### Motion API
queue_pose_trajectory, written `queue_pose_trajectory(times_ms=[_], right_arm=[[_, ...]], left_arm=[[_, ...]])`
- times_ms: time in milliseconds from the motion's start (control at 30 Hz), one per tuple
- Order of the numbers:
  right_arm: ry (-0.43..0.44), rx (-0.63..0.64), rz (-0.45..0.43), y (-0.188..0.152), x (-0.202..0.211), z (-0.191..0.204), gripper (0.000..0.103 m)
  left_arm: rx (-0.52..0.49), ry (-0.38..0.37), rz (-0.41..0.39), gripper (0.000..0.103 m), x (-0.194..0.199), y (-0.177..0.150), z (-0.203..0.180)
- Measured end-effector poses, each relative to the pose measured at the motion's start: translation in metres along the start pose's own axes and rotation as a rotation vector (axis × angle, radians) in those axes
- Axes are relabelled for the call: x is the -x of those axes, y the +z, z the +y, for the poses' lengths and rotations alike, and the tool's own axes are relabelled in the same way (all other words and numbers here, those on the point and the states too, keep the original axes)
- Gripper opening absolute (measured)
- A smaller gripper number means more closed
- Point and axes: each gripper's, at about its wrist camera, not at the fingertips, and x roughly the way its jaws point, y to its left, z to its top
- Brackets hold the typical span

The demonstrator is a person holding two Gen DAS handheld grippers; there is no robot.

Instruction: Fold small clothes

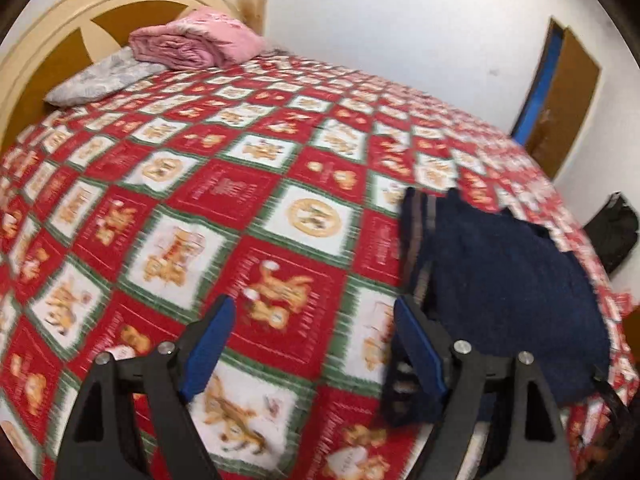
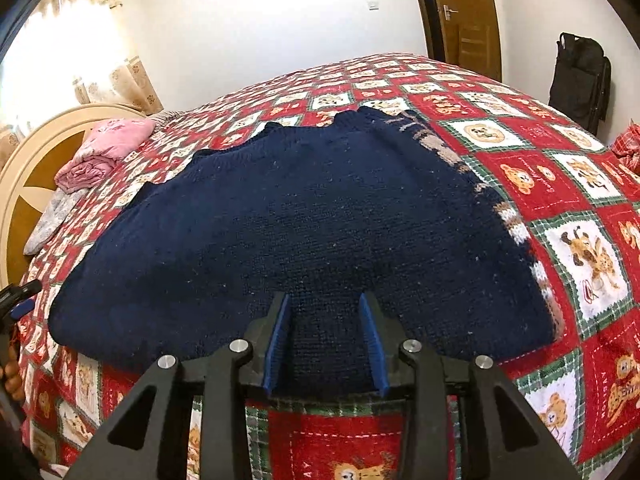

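Observation:
A small navy knitted sweater with a patterned brown and white band along one edge lies spread on the red patchwork bedspread. My right gripper is open, its blue-padded fingers on either side of a raised fold of the sweater's near edge. In the left wrist view the sweater lies to the right. My left gripper is open and empty over the bedspread, its right finger next to the sweater's edge.
A folded pink blanket and a grey pillow lie by the cream headboard. A black bag stands by the wall next to a wooden door. A red checked cloth lies at the bed's right edge.

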Motion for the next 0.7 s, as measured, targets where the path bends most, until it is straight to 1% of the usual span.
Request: queue_pose_trajectory(times_ms=[100,167,200,233,267,300,333,400,500,600,633,700], right_arm=[[-0.005,-0.005,0.009,-0.001,0.001,0.0,0.038],[-0.005,-0.014,0.014,-0.001,0.001,0.0,0.038],[-0.006,-0.014,0.017,-0.001,0.001,0.0,0.038],[-0.008,-0.01,0.02,-0.001,0.001,0.001,0.038],[-0.014,0.0,0.026,-0.001,0.002,0.002,0.038],[-0.017,0.006,0.03,-0.002,0.002,0.003,0.038],[-0.018,0.011,0.032,-0.002,0.003,0.004,0.038],[-0.015,0.014,0.032,-0.003,0.004,0.003,0.038],[-0.003,-0.023,0.023,-0.002,0.008,0.002,0.038],[0.088,-0.052,0.006,0.006,0.016,0.012,0.038],[0.114,-0.041,-0.001,0.011,0.019,0.019,0.038],[0.178,0.013,-0.015,0.025,0.023,0.041,0.038]], left_arm=[[-0.046,-0.141,0.015,0.084,0.0,-0.016,-0.017],[-0.11,-0.189,0.044,0.084,-0.007,-0.029,-0.036],[-0.139,-0.193,0.067,0.084,-0.012,-0.033,-0.043],[-0.168,-0.163,0.098,0.082,-0.019,-0.039,-0.048],[-0.194,-0.081,0.146,0.078,-0.031,-0.044,-0.052],[-0.185,-0.038,0.183,0.079,-0.041,-0.047,-0.049],[-0.143,-0.067,0.165,0.079,-0.039,-0.047,-0.044],[-0.086,-0.107,0.169,0.079,-0.034,-0.044,-0.036],[-0.035,-0.125,0.149,0.079,-0.028,-0.041,-0.029],[0.013,-0.161,0.139,0.082,-0.027,-0.037,-0.029],[0.033,-0.17,0.138,0.086,-0.028,-0.037,-0.029],[0.059,-0.202,0.142,0.088,-0.033,-0.033,-0.033]])
